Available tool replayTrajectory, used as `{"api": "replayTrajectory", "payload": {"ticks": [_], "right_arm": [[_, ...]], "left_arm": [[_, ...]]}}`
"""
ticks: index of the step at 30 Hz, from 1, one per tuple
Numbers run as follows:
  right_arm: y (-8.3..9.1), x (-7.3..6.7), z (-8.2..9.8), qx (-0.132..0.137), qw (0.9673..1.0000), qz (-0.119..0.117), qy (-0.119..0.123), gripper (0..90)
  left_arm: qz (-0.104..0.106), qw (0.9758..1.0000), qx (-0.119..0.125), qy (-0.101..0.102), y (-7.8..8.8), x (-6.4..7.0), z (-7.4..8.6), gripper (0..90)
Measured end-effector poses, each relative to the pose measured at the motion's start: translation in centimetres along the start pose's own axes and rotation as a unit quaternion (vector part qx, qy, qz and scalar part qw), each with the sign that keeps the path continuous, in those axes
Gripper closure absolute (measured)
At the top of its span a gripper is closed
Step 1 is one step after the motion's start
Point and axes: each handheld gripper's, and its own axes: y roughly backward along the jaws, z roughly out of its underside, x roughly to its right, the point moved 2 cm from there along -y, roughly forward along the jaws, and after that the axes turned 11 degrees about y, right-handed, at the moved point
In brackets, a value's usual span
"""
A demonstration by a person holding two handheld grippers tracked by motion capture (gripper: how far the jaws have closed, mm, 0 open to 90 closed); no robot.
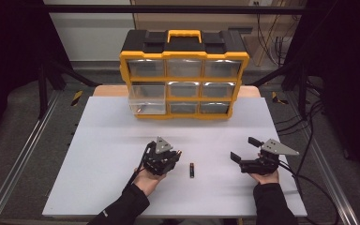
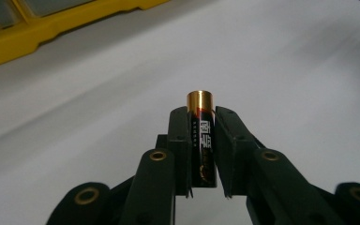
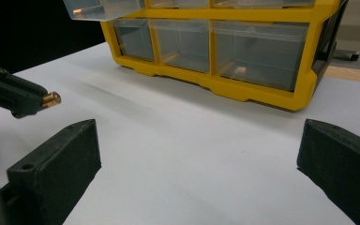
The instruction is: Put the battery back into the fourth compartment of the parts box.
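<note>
The left tool [image 2: 201, 150] clamps an AA battery [image 2: 201, 136] between its pads, gold tip poking past them, above the white table [image 1: 112, 154]. A second battery [image 1: 192, 170] lies on the table just beside it. The right tool [image 1: 244, 149] stands wide, empty, facing the yellow drawer organizer [image 1: 184, 77].

sleeves: dark, long, worn to the wrists on both forearms; small pale mark seen on the left sleeve [image 1: 124, 207]
left gripper [image 2: 202, 140]: black body, grey three-cornered plate with dark screw dots on top; brass-ringed pivot holes on jaw links
right gripper [image 3: 197, 159]: matt black blocky jaws, small round hole in one; grey three-cornered plate on top
cables: black, trailed from each gripper; right cable [image 1: 304, 180] run off over the table edge
</note>
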Motion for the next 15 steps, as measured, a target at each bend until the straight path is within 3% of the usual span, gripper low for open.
{"api": "replayTrajectory", "payload": {"ticks": [15], "right_arm": [[0.0,0.0,0.0,-0.001,1.0,0.0,0.0,0.3]], "left_arm": [[0.002,0.9987,0.05,0.012,3.4,-1.8,-2.8,76.1]]}}
